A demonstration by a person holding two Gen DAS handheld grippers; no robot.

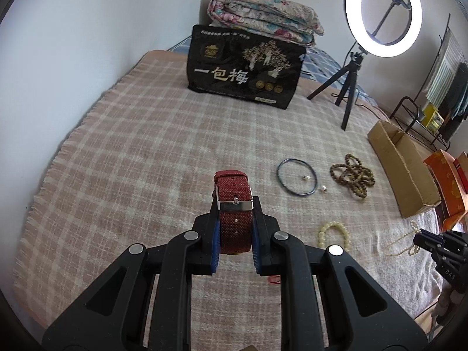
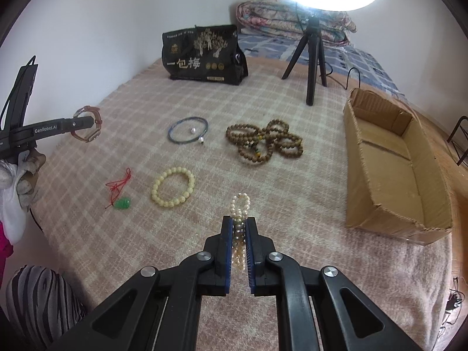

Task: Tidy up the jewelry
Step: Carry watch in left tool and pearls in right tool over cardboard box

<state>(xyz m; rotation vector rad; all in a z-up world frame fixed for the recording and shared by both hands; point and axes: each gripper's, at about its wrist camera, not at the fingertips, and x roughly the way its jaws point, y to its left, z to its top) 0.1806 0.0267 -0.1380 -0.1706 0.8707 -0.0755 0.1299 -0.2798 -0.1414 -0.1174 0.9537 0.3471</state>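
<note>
My left gripper [image 1: 235, 204] is shut on a red fabric watch strap [image 1: 234, 201] with a metal buckle, held above the bed; it also shows in the right wrist view [image 2: 87, 125]. My right gripper [image 2: 239, 219] is shut on a pearl necklace [image 2: 240, 204] that trails onto the blanket. On the blanket lie a blue bangle [image 2: 188, 130] with two small pearls, a brown bead string [image 2: 264, 142], a cream bead bracelet [image 2: 173, 186] and a green pendant on red cord [image 2: 122, 203]. An open cardboard box [image 2: 389, 158] lies at the right.
A black printed bag [image 2: 201, 55] stands at the back by the wall. A ring light on a tripod [image 2: 314, 58] stands beyond the box, with a folded quilt [image 2: 292, 17] behind it. An orange box [image 1: 447, 181] lies past the cardboard box.
</note>
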